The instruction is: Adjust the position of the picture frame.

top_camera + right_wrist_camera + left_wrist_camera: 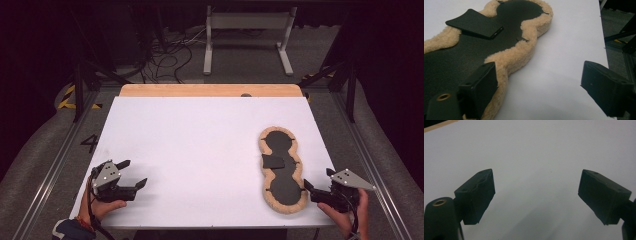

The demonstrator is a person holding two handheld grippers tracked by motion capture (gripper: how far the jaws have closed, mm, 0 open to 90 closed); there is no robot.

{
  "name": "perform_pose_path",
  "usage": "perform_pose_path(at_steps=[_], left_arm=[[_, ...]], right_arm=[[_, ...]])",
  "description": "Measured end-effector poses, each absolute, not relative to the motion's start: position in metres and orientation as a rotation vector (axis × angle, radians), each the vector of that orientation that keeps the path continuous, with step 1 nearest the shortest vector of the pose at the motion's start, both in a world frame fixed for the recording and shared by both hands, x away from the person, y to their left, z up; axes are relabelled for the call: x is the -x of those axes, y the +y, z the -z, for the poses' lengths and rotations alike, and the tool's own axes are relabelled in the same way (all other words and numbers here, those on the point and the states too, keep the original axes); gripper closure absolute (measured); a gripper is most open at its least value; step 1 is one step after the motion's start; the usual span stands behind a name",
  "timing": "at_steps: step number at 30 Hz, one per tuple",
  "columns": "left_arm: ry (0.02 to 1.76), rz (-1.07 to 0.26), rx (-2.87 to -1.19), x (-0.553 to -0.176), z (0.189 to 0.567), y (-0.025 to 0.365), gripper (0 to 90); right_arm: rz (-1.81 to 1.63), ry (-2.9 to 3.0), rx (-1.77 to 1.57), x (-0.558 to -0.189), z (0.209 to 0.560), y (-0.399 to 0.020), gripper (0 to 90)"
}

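1 fleece-edged pad (506,60) beside right claw (536,82)

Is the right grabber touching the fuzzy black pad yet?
Cannot tell. In the right gripper view, one black finger overlaps the fleece-edged pad, but no gap or contact shows plainly. The right gripper stands open.

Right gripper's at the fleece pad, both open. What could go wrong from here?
1. The fleece-edged pad lies near the table's front right edge; a nudge may push it off.
2. The right gripper straddles the soft rim and might pinch only fleece.
3. The loose black flap could snag the fingers.
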State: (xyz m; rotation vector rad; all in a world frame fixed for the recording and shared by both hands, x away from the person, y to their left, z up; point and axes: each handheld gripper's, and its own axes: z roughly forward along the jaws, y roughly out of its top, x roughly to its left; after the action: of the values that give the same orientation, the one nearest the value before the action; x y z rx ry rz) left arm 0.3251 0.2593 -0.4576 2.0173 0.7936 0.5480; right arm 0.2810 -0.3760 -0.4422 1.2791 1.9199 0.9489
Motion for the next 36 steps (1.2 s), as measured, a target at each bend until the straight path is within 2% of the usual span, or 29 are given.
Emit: perform_pose_path(at_steps=[1, 3, 7, 15, 27, 31, 36], left_arm=[[0.794, -0.547, -2.017, -0.325, 0.458, 0.259, 15.5], [0.801, -0.556, -2.021, -0.323, 0.458, 0.258, 16.5], [0.805, -0.551, -2.022, -0.318, 0.459, 0.26, 20.2], [0.801, -0.555, -2.044, -0.316, 0.462, 0.264, 23.4], [0.776, -0.533, -2.075, -0.316, 0.462, 0.257, 30.5], [0.77, -0.516, -2.082, -0.317, 0.463, 0.255, 31.6], [0.766, -0.503, -2.075, -0.317, 0.463, 0.255, 39.5]], right_arm=[[-0.951, 1.922, -1.284, -0.282, 0.443, -0.377, 22.9], [-0.98, 1.917, -1.29, -0.284, 0.442, -0.381, 37.1], [-1.019, 1.914, -1.299, -0.288, 0.44, -0.38, 49.8], [-0.995, 1.946, -1.316, -0.309, 0.441, -0.373, 58.0], [-0.971, 1.941, -1.392, -0.34, 0.443, -0.382, 79.7], [-0.973, 1.941, -1.43, -0.351, 0.446, -0.386, 82.9], [-0.96, 1.958, -1.449, -0.366, 0.45, -0.384, 86.2]])
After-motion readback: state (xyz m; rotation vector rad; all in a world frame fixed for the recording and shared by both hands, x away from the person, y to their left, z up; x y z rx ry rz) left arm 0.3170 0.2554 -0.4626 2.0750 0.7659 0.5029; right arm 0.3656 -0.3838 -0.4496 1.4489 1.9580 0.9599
